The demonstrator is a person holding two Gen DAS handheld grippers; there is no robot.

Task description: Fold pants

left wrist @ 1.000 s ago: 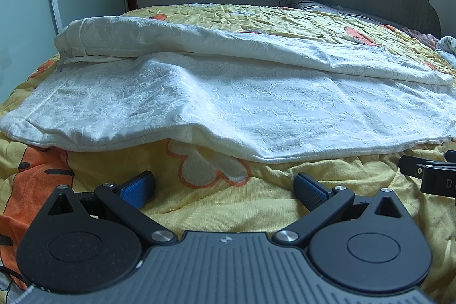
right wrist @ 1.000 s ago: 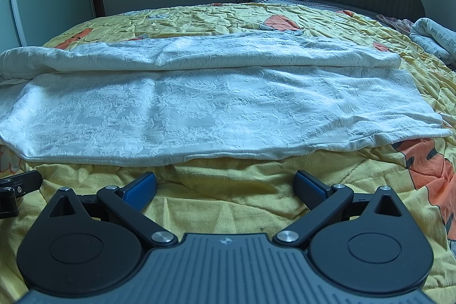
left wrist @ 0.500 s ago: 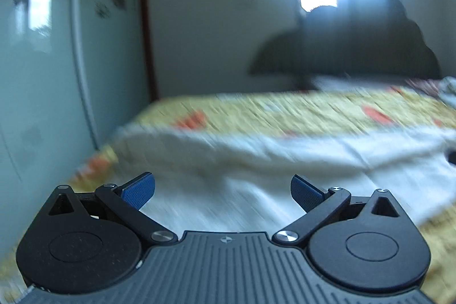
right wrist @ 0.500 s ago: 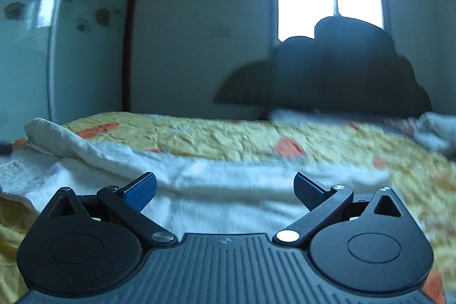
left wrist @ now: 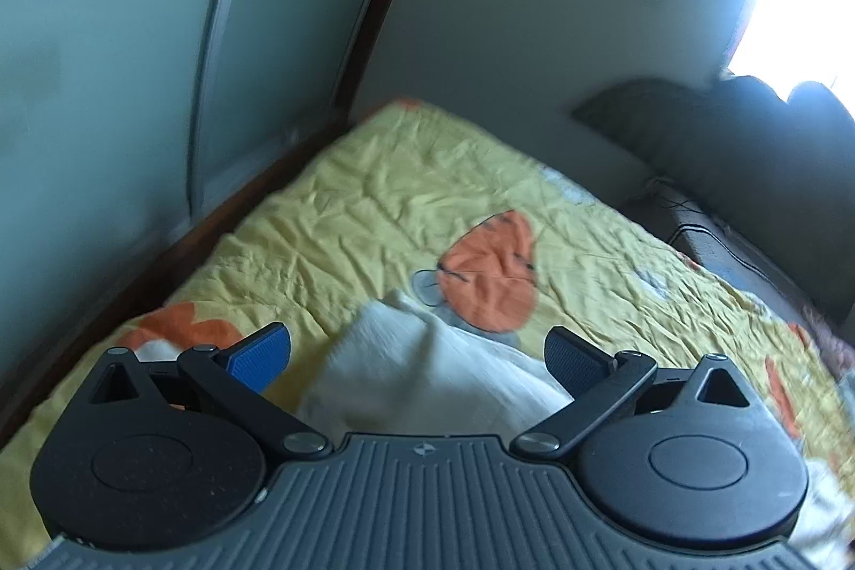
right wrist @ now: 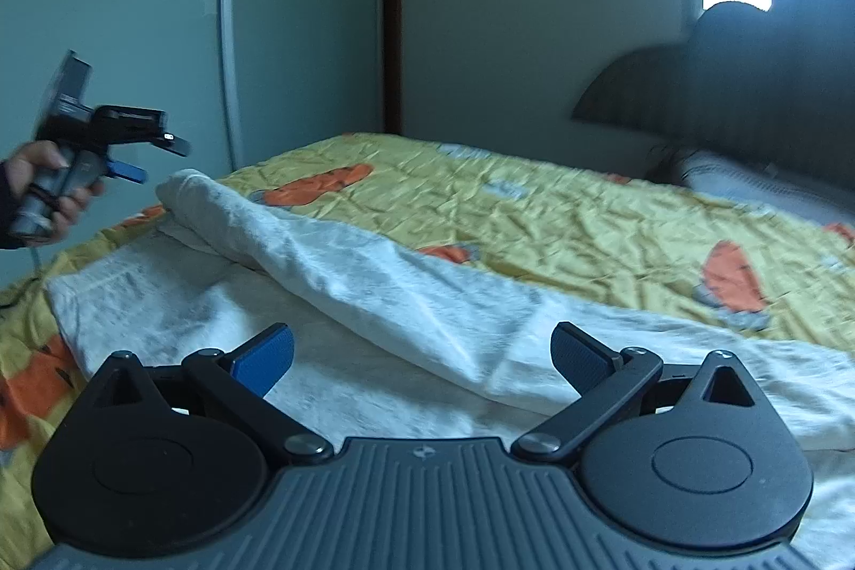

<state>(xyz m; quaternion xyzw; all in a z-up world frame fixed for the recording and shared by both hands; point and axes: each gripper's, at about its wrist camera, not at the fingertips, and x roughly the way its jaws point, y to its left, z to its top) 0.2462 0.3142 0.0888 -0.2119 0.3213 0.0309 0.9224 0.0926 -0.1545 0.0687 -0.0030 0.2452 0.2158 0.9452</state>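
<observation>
White textured pants [right wrist: 374, 303] lie lengthwise across a yellow bedspread, one leg folded over the other, with a rolled end at the far left. My right gripper [right wrist: 422, 356] hangs open above their near part, nothing between its blue pads. In the left wrist view, the pants' far end [left wrist: 427, 377] shows between the spread fingers of my open left gripper [left wrist: 417, 351], which hovers over it. That left gripper [right wrist: 144, 164] also appears in the right wrist view, held in a hand just left of the rolled end.
The yellow bedspread [right wrist: 561, 217] with orange prints covers the bed. A dark headboard [right wrist: 748, 89] stands at the right, with a bright window above it. A glass wardrobe door [right wrist: 133, 36] with flower decals and a wooden bed frame edge [left wrist: 160, 249] border the left side.
Both grippers have lifted from the bed's near edge and moved forward over the pants. The left one has swung to the far left end. Both stayed open.
</observation>
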